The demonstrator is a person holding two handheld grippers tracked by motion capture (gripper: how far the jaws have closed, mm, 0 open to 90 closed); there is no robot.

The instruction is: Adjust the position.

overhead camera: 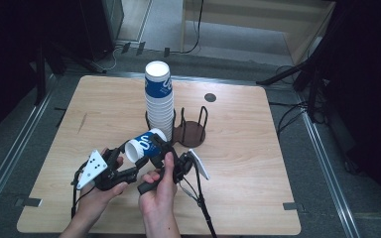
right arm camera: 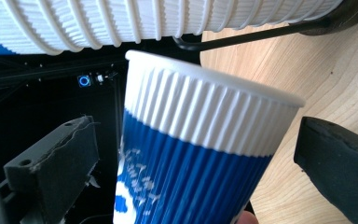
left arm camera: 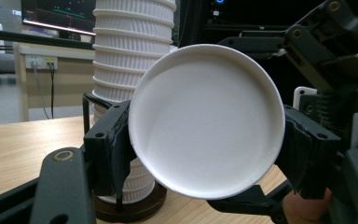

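A blue-and-white ribbed paper cup (overhead camera: pixel 146 141) lies on its side above the table's front middle. My left gripper (overhead camera: pixel 133 162) is shut on it. In the left gripper view the cup's white round end (left arm camera: pixel 205 116) faces the camera, and the two jaws of the left gripper (left arm camera: pixel 209 154) press its sides. My right gripper (overhead camera: pixel 159 149) reaches in from the right and is open. In the right gripper view the cup (right arm camera: pixel 200 140) sits between the jaws of the right gripper (right arm camera: pixel 193 163), with a gap on each side.
A tall stack of the same cups (overhead camera: pixel 158 104) stands upside down in a dark wire holder just behind the held cup. A second, empty wire holder (overhead camera: pixel 191 134) stands to its right. The wooden table (overhead camera: pixel 258 163) has a small dark disc (overhead camera: pixel 210 97) near its back edge.
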